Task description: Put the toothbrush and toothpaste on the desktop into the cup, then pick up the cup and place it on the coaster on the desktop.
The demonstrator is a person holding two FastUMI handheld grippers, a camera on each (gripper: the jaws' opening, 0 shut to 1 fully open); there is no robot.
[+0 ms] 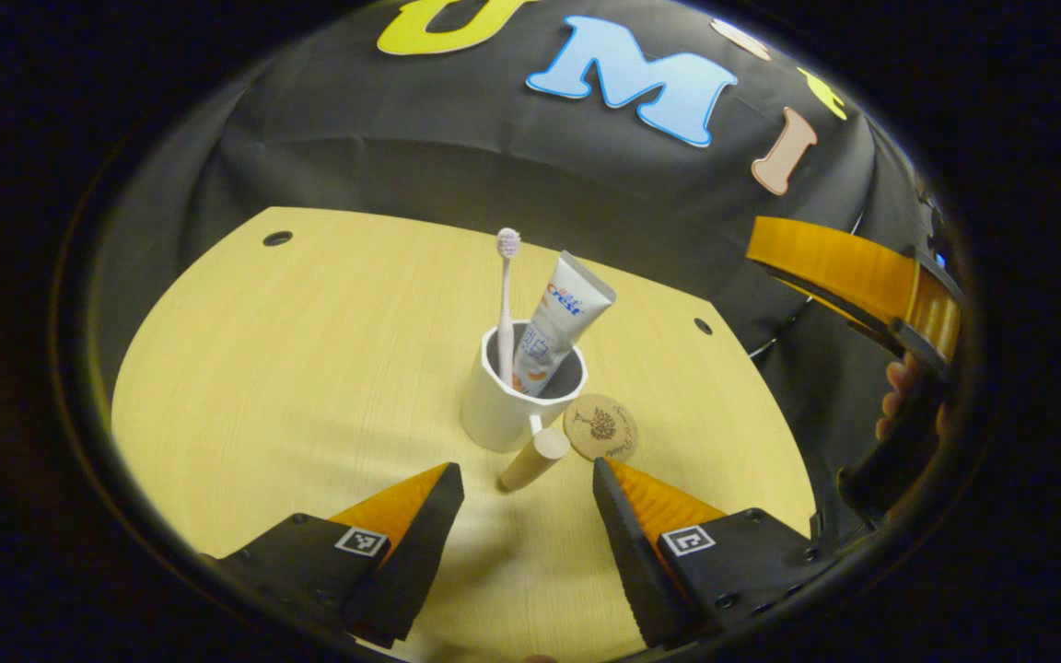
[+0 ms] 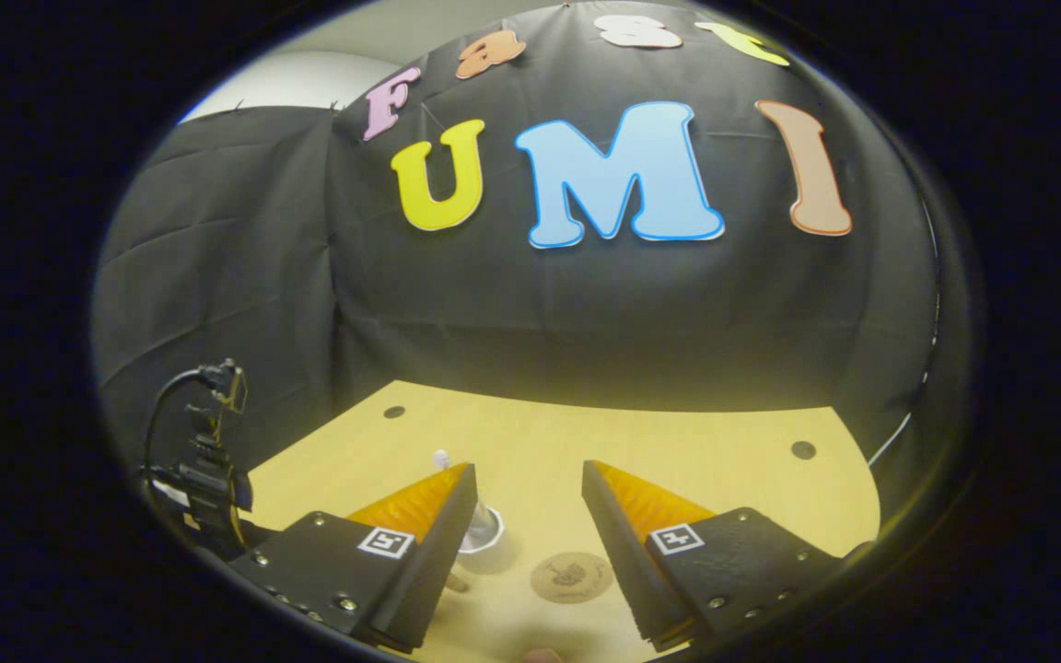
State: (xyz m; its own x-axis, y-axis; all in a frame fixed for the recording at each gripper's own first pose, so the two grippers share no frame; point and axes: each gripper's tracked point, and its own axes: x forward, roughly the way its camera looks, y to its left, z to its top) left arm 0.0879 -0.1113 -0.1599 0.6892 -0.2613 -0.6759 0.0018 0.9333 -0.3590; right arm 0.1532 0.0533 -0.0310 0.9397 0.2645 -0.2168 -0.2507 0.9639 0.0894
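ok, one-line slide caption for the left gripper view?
Open left gripper faces the cup holding toothbrush and toothpaste, beside the coaster.

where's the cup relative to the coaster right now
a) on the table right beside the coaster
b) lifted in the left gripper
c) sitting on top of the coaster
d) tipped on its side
a: in the left gripper view the cup stands upright on the table with the toothbrush and toothpaste inside, beside the coaster, and the open left gripper holds nothing.
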